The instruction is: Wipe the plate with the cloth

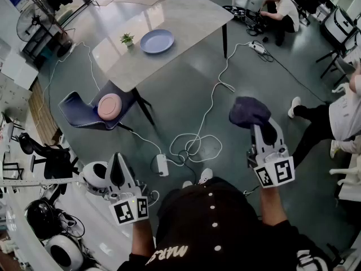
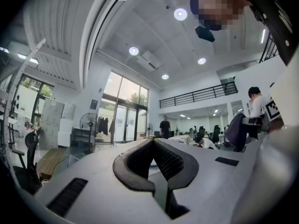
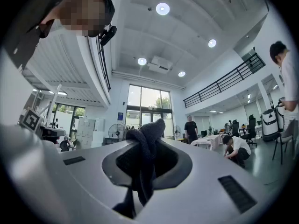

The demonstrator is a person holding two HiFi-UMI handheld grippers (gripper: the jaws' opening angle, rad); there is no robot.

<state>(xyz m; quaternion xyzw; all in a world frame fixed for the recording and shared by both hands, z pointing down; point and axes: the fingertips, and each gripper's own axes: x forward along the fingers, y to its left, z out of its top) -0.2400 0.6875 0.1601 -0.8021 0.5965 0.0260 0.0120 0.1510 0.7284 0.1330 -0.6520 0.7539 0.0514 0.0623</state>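
A blue plate (image 1: pixel 157 40) lies on the grey table (image 1: pixel 186 21) far ahead, next to a small potted plant (image 1: pixel 127 39). My right gripper (image 1: pixel 261 130) is held level over the floor and is shut on a dark cloth (image 1: pixel 249 111). In the right gripper view the bunched cloth (image 3: pixel 145 146) sticks up and hangs down between the pads. My left gripper (image 1: pixel 117 164) is at the lower left, shut with nothing in it. In the left gripper view its pads (image 2: pixel 140 160) meet at the tip. Both grippers are well short of the table.
A blue chair (image 1: pixel 84 113) carrying a pink plate (image 1: pixel 109 106) stands in front of the table. White cables and a power strip (image 1: pixel 162 165) cross the floor between me and the table. People sit and crouch at the right (image 1: pixel 282 10). Equipment lines the left wall.
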